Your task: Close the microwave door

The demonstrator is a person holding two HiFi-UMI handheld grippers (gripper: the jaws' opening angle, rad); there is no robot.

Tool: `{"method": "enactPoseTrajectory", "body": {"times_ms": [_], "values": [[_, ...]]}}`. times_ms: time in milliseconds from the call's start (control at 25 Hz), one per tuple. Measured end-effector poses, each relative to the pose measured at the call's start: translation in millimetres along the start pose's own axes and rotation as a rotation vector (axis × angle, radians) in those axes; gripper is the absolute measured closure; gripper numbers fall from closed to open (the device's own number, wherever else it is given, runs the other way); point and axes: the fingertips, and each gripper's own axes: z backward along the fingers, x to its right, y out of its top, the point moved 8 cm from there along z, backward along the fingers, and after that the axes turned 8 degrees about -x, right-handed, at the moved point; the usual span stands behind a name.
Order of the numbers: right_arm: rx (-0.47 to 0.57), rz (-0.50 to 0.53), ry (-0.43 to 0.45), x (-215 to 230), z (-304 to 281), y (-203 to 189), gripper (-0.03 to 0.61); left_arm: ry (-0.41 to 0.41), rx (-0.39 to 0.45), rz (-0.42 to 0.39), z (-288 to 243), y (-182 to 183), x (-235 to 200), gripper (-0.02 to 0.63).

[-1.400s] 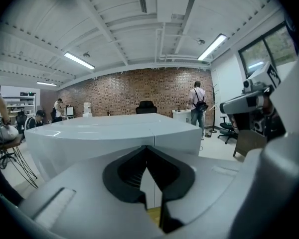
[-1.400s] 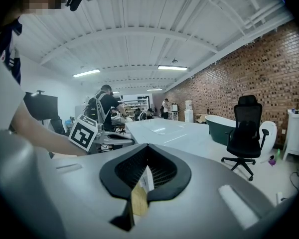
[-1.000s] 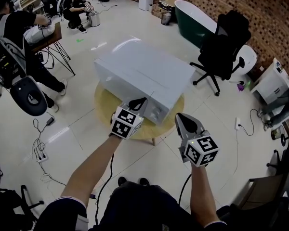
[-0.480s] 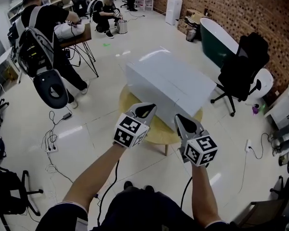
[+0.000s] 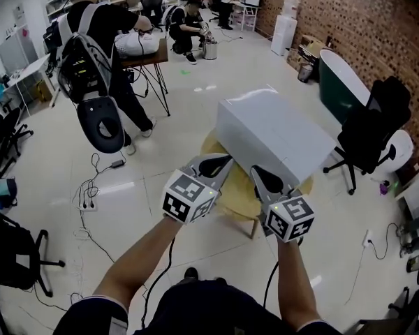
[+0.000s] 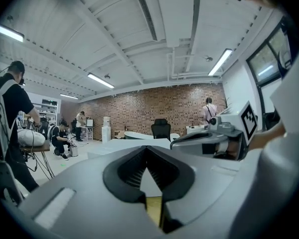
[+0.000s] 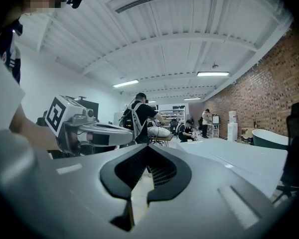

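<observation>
The white microwave [image 5: 276,135] stands on a round wooden table [image 5: 232,199], its long white top and side toward me. I see no door swung out from it; its front is partly hidden behind my grippers. My left gripper [image 5: 222,162] and right gripper [image 5: 257,175] hover side by side just short of its near corner, both shut and holding nothing. The left gripper view shows the microwave's top [image 6: 132,144] beyond the shut left gripper [image 6: 148,156], with the right gripper [image 6: 214,137] beside it. In the right gripper view the microwave [image 7: 241,158] lies to the right of the right gripper [image 7: 147,151].
A black office chair [image 5: 373,128] stands right of the table, a dark bathtub [image 5: 335,75] behind it. A person with a backpack [image 5: 91,40] stands at a small table at the left, another crouches further back. Cables and a power strip [image 5: 91,204] lie on the floor.
The head view has swung left, so the microwave sits further right in it. Both grippers stay shut and now hover closer together before its near corner.
</observation>
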Motion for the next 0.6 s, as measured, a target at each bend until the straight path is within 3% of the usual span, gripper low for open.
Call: {"method": "enactPoseTrajectory", "body": {"times_ms": [600], "values": [[0.015,0.041,0.017,-23,-8,7,0.578,0.017,0.016,0.016,24,-9,-2,0.601]]}}
